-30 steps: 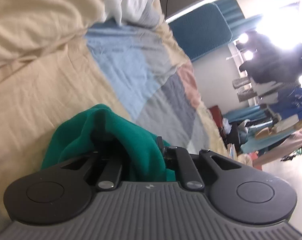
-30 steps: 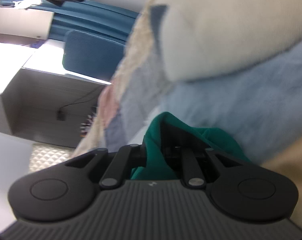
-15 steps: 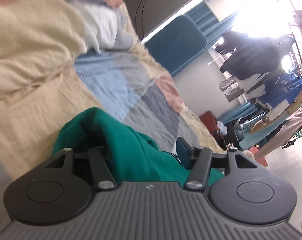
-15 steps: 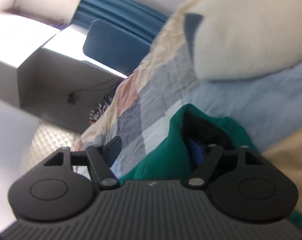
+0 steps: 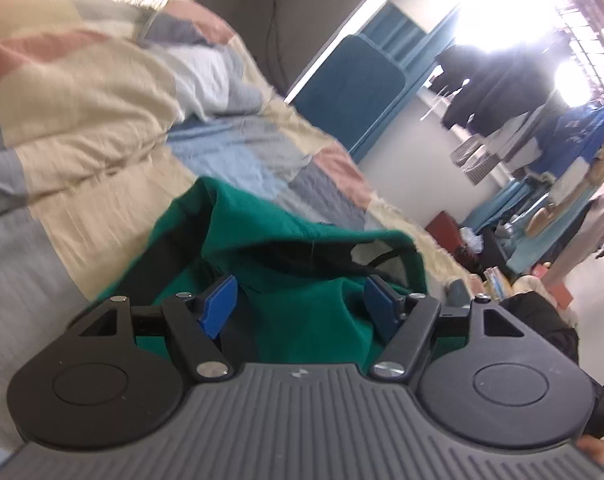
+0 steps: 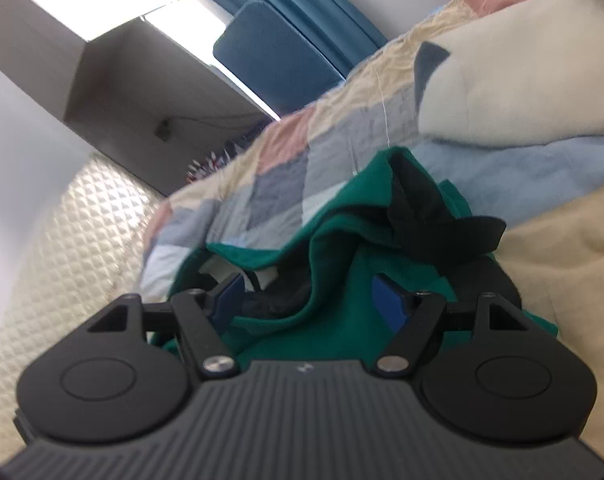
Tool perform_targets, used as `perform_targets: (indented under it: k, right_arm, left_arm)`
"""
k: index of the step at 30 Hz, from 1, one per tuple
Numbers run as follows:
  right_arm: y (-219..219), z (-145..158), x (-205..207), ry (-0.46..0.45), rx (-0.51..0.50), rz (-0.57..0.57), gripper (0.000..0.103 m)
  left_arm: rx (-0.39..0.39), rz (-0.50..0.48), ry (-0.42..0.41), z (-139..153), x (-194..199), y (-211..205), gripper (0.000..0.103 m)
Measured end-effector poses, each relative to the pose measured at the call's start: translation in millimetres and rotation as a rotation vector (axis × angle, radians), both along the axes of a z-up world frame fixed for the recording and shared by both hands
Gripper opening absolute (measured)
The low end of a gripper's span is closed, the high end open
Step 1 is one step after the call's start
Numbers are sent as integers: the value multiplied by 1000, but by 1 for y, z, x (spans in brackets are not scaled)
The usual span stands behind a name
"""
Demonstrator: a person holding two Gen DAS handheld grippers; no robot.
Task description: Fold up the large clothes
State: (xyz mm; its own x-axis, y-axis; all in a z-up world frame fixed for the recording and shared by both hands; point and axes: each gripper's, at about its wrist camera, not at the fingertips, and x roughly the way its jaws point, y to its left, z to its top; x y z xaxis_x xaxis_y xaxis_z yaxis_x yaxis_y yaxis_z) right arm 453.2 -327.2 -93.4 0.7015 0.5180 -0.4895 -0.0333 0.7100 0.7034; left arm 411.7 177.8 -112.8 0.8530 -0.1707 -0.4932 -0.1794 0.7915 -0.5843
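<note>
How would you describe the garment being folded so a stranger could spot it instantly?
Find the bed's patchwork quilt of cream, blue, grey and pink squares. On it, just ahead of both grippers, lies a bunched green garment. Its solid green with black lining stands out against the pale patches.

Bedroom in home. Bed (image 5: 102,184) with patchwork quilt (image 6: 294,168) in beige, blue, grey, pink squares; cream pillow (image 6: 522,92) lying on it. Quilted padded headboard (image 6: 74,240) at bed end. Blue padded chair (image 5: 354,88) near bright window with teal curtains (image 6: 302,4). Clothes rail hung with dark and blue garments (image 5: 510,96); wire baskets (image 5: 474,156) on ledge. Cluttered floor beyond bed.
</note>
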Motion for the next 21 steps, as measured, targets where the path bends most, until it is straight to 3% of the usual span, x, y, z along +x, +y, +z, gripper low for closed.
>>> perform_targets:
  k: [4,7,9,10,11,12,14,18,21]
  right_arm:
    - [13,-10,29,29,-48,-4,62]
    - [22,-18,53,48,-111,-23,48]
    - [25,-25,68,63,-139,-42,20]
    - [26,-25,76,61,-152,-39,16]
    - [26,-23,83,40,-147,-37,12]
    - [25,-19,89,16,-140,-40,11]
    - [22,-13,103,-12,-144,-62,10]
    - [14,-7,139,-27,-131,-120,8]
    - [18,-15,169,-12,-148,-159,8]
  left_arm:
    - [8,110,87,-17,34,1,75]
    - [-22,164,150,-33,62,10,73]
    - [39,154,203,-39,83,11,69]
    - [107,132,247,-41,95,7,52]
    - [173,133,290,-41,105,4,25]
    - [197,137,313,-42,114,6,20]
    - [204,127,308,-37,129,15,7]
    - [151,172,184,-14,150,50,3]
    - [128,240,137,-7,170,81,0]
